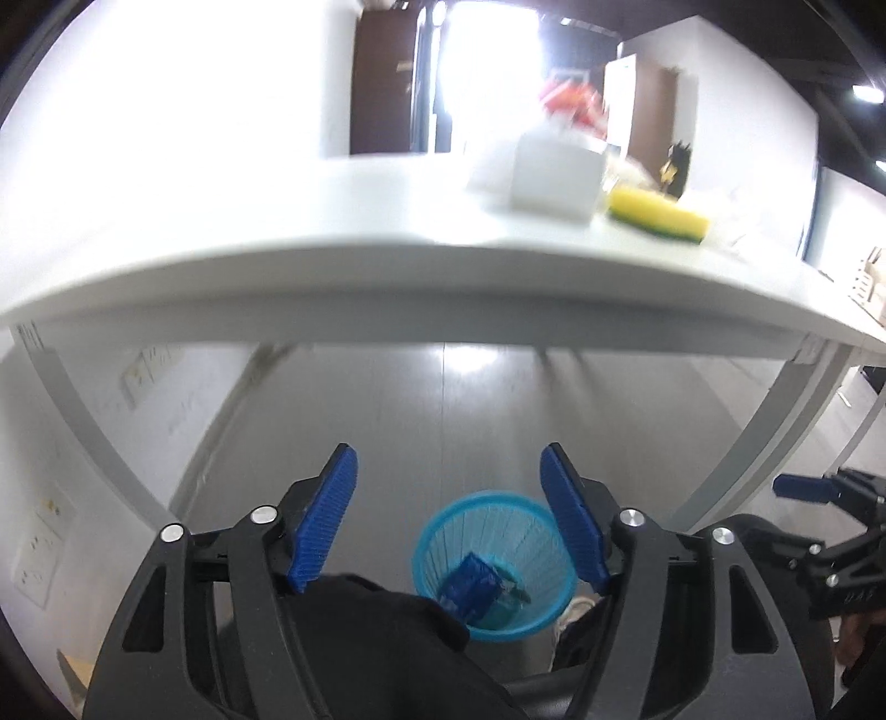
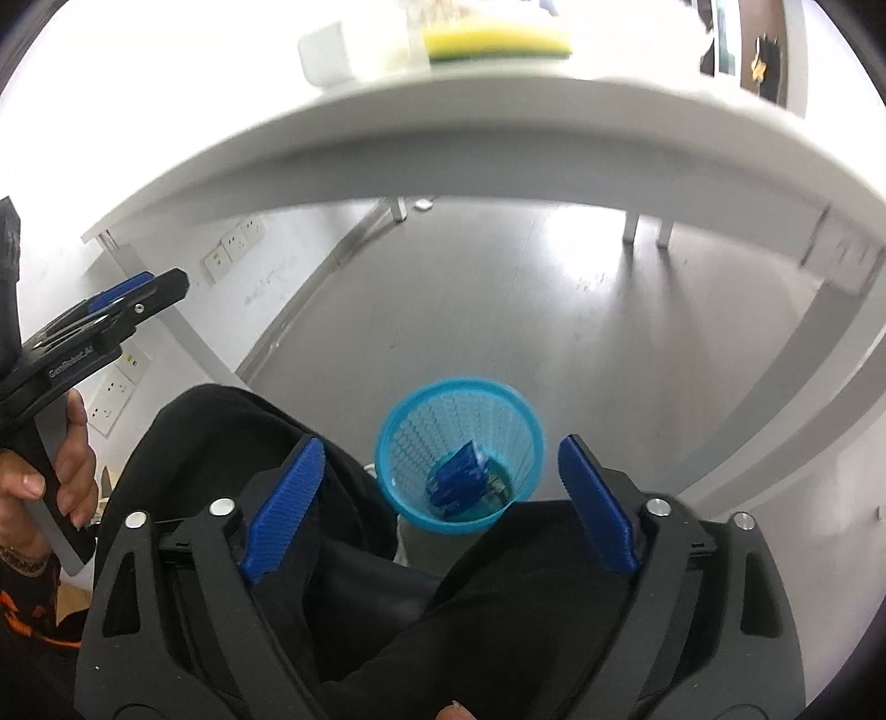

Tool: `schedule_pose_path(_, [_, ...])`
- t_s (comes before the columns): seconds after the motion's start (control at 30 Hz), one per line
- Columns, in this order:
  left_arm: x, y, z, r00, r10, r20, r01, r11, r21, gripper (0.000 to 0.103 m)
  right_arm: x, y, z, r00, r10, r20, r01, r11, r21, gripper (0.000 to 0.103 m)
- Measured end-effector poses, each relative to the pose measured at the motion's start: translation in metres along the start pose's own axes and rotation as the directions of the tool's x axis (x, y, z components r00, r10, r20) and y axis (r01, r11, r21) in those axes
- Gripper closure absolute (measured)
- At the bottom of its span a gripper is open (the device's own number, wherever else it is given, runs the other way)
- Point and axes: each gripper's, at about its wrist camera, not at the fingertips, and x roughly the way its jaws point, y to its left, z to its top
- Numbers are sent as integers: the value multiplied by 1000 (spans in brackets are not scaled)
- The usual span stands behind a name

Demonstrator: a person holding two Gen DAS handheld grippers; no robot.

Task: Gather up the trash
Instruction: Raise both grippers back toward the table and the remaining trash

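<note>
A light blue mesh waste basket [image 1: 531,526] [image 2: 410,443] stands on the grey floor under the white table's front edge. A dark blue wrapper [image 1: 468,587] [image 2: 457,479] lies inside it. My left gripper [image 1: 449,459] is open and empty, held above the floor in front of the table, with the basket between its fingers in its view. My right gripper [image 2: 437,454] is open and empty, above the basket. The right gripper also shows at the far right of the left wrist view [image 1: 803,487]. The left gripper shows at the left of the right wrist view [image 2: 133,293].
A white table [image 1: 277,232] [image 2: 498,127] spans above. On it are a white box [image 1: 556,174] [image 2: 354,47], a yellow-green sponge [image 1: 659,215] [image 2: 498,39] and a blurred red-white item [image 1: 570,102]. Table legs [image 1: 764,426] flank the floor. My black-trousered legs [image 2: 232,443] are below.
</note>
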Motion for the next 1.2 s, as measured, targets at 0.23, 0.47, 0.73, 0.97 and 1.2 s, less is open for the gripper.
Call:
schedule_pose_path(0.23, [-32,0,21,995,-26,92,26,1000,4,11,-33,7,23,997,-1,73,3,999,-33,13])
schedule_pose_path(0.47, [-48,6,59,993,5,121,-1,1000,-31,8,-56,7,71,989,44,142,-39,998,-42,10])
schedule_pose_path(0.73, [-34,2,103,993,-19,113,18,1000,8,7,-70,-3,135,982,59,182,-52,998,-42,9])
schedule_pose_path(0.97, [-12,-7,135,993,-94,69,94,996,1,6,-63,-24,179,988,58,142,-56,998,-14,9])
schedule_pose_path(1.2, [5,-37,150,991,-125,57,120,989,89,6,-46,-43,202,994,5,106,-5,1000,-3,9])
